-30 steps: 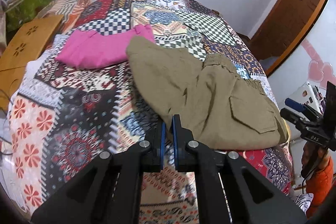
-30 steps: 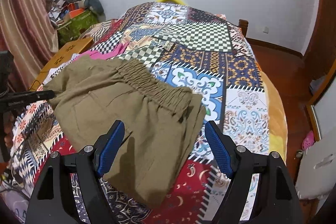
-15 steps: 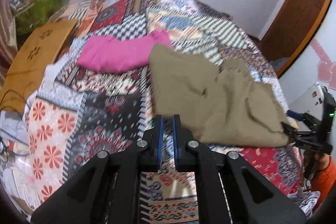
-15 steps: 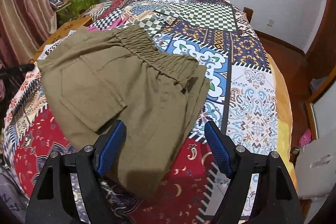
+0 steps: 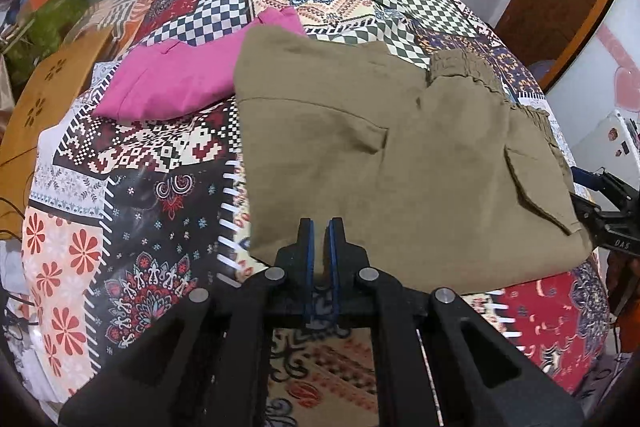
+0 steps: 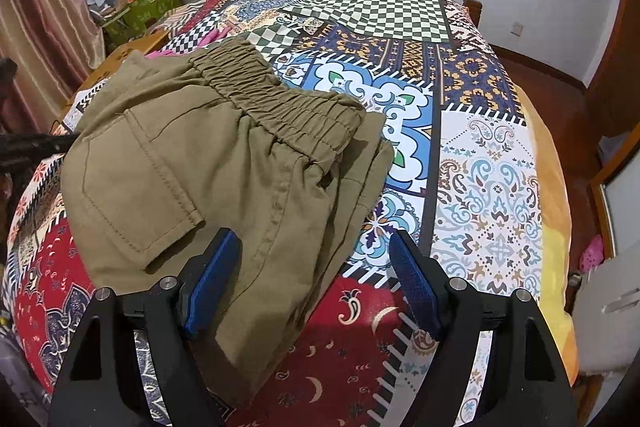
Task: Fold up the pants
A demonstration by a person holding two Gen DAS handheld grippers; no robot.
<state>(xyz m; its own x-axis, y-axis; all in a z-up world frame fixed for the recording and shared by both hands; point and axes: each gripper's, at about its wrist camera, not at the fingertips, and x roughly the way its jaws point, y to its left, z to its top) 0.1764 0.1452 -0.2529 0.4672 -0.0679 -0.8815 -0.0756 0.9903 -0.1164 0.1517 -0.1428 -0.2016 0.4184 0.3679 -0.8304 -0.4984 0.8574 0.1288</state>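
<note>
Right gripper (image 5: 600, 203), marked "DAS", beside pants (image 5: 400, 155).

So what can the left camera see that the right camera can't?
Only the left camera shows the whole pink cloth beside the green pants, plus its own left gripper, jaws nearly together with no cloth between them. Only the right camera shows the full stretchy waistband, the yellow edge of the bed, and the right gripper, wide open over the pants. Both show the pants lying on the patchwork bedspread.
</note>
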